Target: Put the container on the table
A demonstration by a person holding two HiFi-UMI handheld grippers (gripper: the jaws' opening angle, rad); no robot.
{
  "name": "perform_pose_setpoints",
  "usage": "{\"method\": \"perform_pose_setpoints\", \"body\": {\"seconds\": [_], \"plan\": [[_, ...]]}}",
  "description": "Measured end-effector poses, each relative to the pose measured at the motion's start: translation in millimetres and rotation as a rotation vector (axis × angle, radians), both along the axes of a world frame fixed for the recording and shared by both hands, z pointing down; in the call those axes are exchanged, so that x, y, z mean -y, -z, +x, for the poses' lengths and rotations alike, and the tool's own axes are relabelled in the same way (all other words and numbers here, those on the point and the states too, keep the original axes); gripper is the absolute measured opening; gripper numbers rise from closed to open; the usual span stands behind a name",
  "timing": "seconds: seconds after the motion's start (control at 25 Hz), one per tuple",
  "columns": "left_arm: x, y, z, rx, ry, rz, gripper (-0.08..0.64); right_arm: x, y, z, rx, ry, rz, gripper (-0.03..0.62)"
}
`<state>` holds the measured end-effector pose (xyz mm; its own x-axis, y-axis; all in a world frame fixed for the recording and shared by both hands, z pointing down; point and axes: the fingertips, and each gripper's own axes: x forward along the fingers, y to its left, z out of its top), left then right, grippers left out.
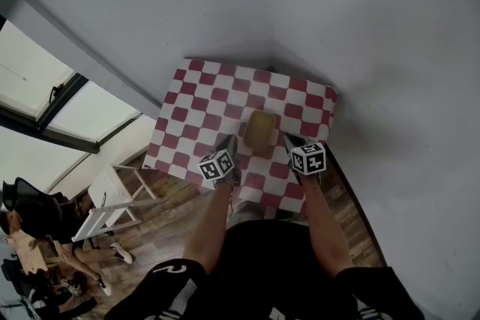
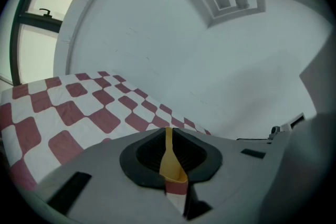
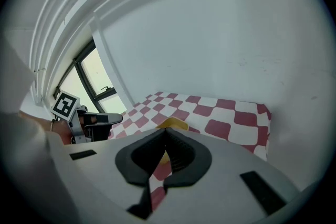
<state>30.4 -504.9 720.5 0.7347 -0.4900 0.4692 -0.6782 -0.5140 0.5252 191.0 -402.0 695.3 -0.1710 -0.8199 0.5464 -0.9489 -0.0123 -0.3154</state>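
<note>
A low yellow container (image 1: 260, 129) rests near the middle of the table (image 1: 187, 116), which wears a red-and-white checked cloth. My left gripper (image 1: 229, 143) hovers just left of it and my right gripper (image 1: 292, 140) just right, both apart from it. In the left gripper view the jaws (image 2: 168, 132) stand almost together, and a thin sliver of the yellow container (image 2: 169, 163) shows through the slit. In the right gripper view the jaws (image 3: 165, 132) meet, with the container (image 3: 174, 123) peeking over them and the left gripper's marker cube (image 3: 65, 105) off to the left.
The table stands in a corner between white walls (image 1: 315, 4). A window (image 1: 45, 86) runs along the left. On the wooden floor to the left is a white rack (image 1: 112, 198), and people sit at the lower left (image 1: 37, 236).
</note>
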Motion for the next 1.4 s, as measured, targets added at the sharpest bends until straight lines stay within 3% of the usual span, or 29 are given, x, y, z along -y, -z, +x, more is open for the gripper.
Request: {"method": "perform_pose_setpoints", "body": {"seconds": [0.24,0.4,0.56,1.12,1.4], "plan": [[-32,42,1,-0.063,-0.022,0.093,0.026,-16,26,-6,-0.021,0.025,0.052,0.015],[-54,76,2,-0.053,-0.048,0.212,0.025,-29,43,-9,-0.034,0.044,0.086,0.015],[-77,101,4,-0.049,-0.066,0.277,0.025,-42,53,-12,-0.043,0.064,0.113,0.015],[-127,131,-25,0.029,-0.024,0.383,0.025,-68,80,-35,-0.051,0.146,0.185,0.015],[-140,137,-41,0.022,0.004,0.405,0.025,-72,86,-43,-0.051,0.175,0.207,0.015]]}}
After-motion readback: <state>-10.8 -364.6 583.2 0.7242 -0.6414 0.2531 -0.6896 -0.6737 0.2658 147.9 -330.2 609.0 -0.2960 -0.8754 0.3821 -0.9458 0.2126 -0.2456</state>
